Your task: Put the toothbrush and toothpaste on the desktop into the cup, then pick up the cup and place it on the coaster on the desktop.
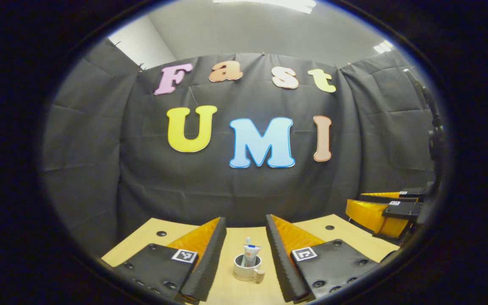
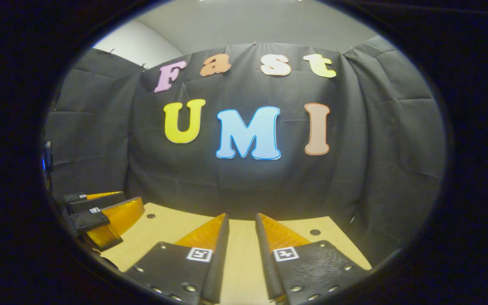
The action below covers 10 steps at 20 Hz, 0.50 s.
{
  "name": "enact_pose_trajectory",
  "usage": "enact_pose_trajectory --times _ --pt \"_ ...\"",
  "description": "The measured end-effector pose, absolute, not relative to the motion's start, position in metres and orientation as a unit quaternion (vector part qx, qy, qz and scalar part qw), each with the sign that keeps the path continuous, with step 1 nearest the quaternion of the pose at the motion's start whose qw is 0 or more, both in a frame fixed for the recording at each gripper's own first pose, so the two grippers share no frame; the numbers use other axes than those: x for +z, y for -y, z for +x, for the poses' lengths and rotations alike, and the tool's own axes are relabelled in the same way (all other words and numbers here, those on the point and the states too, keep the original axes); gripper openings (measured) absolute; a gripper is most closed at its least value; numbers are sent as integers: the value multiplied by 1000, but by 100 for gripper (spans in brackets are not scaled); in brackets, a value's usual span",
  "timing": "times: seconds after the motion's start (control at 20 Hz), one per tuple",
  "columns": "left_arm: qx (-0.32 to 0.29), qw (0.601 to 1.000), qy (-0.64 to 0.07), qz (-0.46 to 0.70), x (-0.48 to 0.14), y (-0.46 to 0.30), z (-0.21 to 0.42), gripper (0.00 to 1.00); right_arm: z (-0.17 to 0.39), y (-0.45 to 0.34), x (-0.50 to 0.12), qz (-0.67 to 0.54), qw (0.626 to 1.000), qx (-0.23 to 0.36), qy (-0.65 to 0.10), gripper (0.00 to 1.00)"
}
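Left tongs (image 1: 246, 250) stand apart above the pale wooden counter (image 1: 231, 292), framing a white cup (image 1: 247, 270) that sits between and beyond their fingers without touching either, a toothpaste tube (image 1: 251, 254) standing upright inside it. Right tongs (image 2: 242, 250) hang over bare counter with a narrow gap between the fingers, holding nothing. Each view catches the other tongs low at its edge, near the counter's side.

Hand-held gripper (image 1: 246, 224): square coded tags, screwed plates, ridged fingers (image 1: 203, 264).
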<state>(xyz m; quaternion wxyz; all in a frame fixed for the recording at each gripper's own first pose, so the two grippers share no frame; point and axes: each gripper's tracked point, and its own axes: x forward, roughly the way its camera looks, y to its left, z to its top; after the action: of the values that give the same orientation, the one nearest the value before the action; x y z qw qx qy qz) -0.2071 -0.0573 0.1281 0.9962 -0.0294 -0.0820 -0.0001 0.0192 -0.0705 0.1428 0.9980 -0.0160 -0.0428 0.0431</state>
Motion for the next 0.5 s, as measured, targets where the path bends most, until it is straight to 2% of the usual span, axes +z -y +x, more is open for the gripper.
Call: enact_pose_trajectory --times 0.05,0.15,0.2,0.25,0.5 --pt "0 996 85 -28 131 58 -208 70 16 71 144 -15 998 41 45 67" --pt "10 995 93 -23 136 55 -211 90 11 69 146 -11 998 41 49 70" --pt "13 995 100 -21 140 54 -212 99 12 67 146 -8 998 43 52 82" --pt "12 994 105 -20 142 56 -212 99 11 67 146 -7 998 44 52 98" --pt "15 993 113 -15 144 56 -214 99 8 62 148 -13 997 45 55 99"
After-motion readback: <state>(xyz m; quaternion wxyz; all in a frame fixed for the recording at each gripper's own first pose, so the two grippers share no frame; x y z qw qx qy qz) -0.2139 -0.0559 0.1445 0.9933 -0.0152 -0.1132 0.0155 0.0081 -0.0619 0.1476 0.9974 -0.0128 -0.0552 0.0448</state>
